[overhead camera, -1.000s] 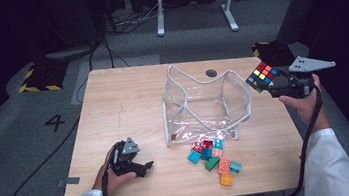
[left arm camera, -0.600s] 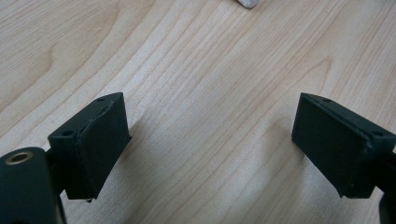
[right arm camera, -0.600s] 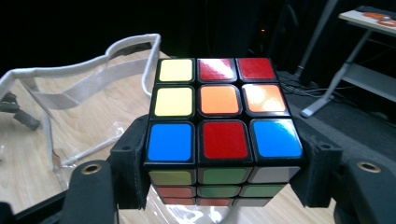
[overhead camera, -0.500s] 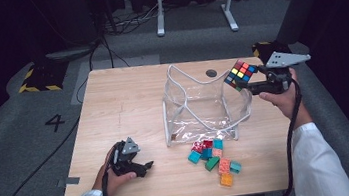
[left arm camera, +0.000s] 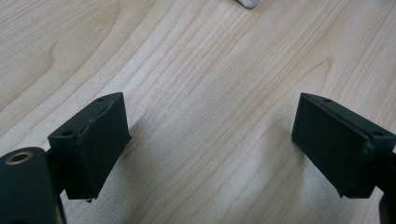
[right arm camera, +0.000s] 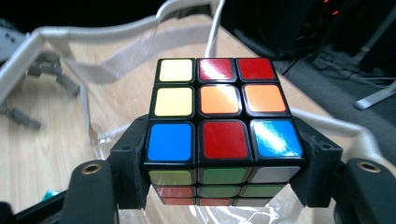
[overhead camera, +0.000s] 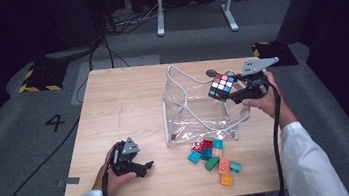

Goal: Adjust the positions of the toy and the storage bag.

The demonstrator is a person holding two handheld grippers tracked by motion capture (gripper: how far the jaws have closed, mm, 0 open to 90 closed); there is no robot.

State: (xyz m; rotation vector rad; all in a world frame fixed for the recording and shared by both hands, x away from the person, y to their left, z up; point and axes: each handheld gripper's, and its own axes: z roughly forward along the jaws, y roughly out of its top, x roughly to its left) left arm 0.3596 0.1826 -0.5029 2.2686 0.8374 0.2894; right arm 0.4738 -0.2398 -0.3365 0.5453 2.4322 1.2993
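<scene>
The right gripper (overhead camera: 229, 94) clamps the puzzle cube (overhead camera: 221, 86) by two opposite sides and holds it in the air over the 3 o'clock rim of the clear bag (overhead camera: 190, 121), whose mouth lies open at the cube's 9 o'clock. The right gripper view shows the cube's (right arm camera: 222, 123) top face plainly, its lower rows cut off between the jaws. At the table's (overhead camera: 122, 99) 7 o'clock the left gripper (overhead camera: 143, 168) rests with jaws wide apart and empty over bare wood near the front edge, well apart from the loose blocks (overhead camera: 214, 159) lying at 6 o'clock of the bag.
</scene>
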